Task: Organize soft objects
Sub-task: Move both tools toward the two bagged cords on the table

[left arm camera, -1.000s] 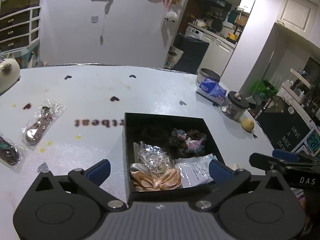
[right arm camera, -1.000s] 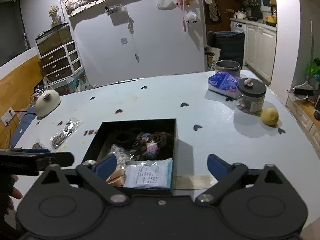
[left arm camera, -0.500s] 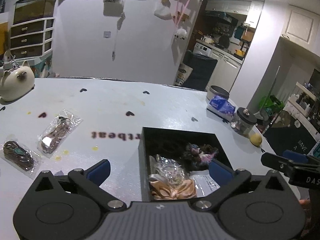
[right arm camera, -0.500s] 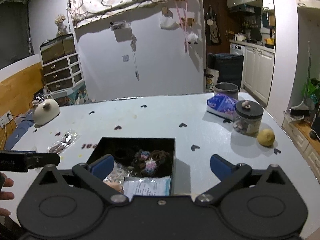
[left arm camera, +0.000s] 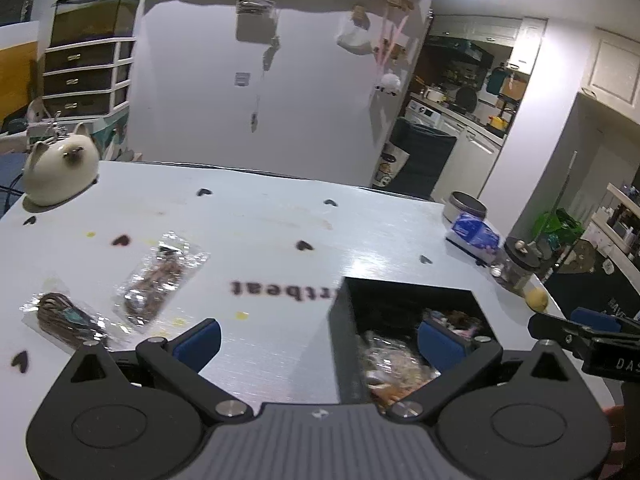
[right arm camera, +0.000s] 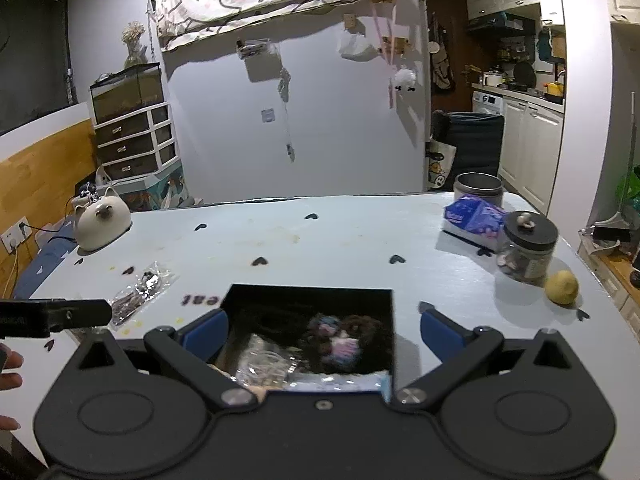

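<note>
Black box [right arm camera: 308, 300]: near the table's front edge, holding scrunchies [right arm camera: 340, 340] and clear packets [right arm camera: 264, 364] — contents blurred.
Table [left arm camera: 260, 232]: pale, printed with dark hearts.
Loose packets: two clear bags of hair ties [left arm camera: 160, 276] [left arm camera: 64, 316] lie toward the table's left edge, well apart from the box.
Left gripper [left arm camera: 318, 344]: jaws spread wide, empty, above the table — one blue pad over the box.
Right gripper [right arm camera: 324, 330]: jaws wide apart, empty, straddling the box.
Right edge: jar [right arm camera: 526, 248], lemon [right arm camera: 562, 287].
</note>
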Action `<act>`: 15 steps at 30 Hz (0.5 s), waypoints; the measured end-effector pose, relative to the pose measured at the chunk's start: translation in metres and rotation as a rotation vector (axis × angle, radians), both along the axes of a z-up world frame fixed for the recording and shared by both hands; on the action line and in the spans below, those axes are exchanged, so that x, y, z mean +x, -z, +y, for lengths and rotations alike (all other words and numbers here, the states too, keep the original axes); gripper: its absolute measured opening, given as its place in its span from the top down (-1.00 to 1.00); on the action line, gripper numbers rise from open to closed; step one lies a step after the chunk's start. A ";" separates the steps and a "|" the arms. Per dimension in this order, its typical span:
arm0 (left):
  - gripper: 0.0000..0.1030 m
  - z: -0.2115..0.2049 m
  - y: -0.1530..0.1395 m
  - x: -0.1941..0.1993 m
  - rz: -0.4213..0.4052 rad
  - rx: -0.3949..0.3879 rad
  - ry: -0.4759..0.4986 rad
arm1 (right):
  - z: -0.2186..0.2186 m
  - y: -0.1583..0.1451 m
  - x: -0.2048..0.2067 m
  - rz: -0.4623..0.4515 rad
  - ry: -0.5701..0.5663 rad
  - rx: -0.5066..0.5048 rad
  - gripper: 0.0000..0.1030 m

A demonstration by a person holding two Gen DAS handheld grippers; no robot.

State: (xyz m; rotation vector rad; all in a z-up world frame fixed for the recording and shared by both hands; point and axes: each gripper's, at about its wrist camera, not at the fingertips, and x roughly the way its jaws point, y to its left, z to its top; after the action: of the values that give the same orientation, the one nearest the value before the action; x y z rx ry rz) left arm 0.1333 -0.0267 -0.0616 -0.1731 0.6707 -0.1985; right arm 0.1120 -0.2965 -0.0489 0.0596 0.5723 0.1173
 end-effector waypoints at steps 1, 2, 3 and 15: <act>-1.00 0.007 -0.001 0.002 0.001 0.001 -0.005 | 0.006 0.000 0.003 0.002 -0.004 0.001 -1.00; -1.00 0.012 -0.002 0.003 0.001 0.002 -0.008 | 0.011 -0.001 0.005 0.004 -0.006 0.001 -1.00; -1.00 0.019 -0.003 0.005 -0.001 0.005 -0.012 | 0.017 -0.001 0.008 0.006 -0.009 0.002 -1.00; -1.00 0.097 -0.002 0.021 0.020 0.022 -0.091 | 0.096 0.003 0.043 0.035 -0.078 -0.001 -1.00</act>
State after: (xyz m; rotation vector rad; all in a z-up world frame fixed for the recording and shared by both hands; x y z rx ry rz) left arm 0.1541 0.0707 -0.0598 -0.1847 0.6832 -0.1024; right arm 0.1549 -0.2004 -0.0515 0.0386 0.6102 0.1926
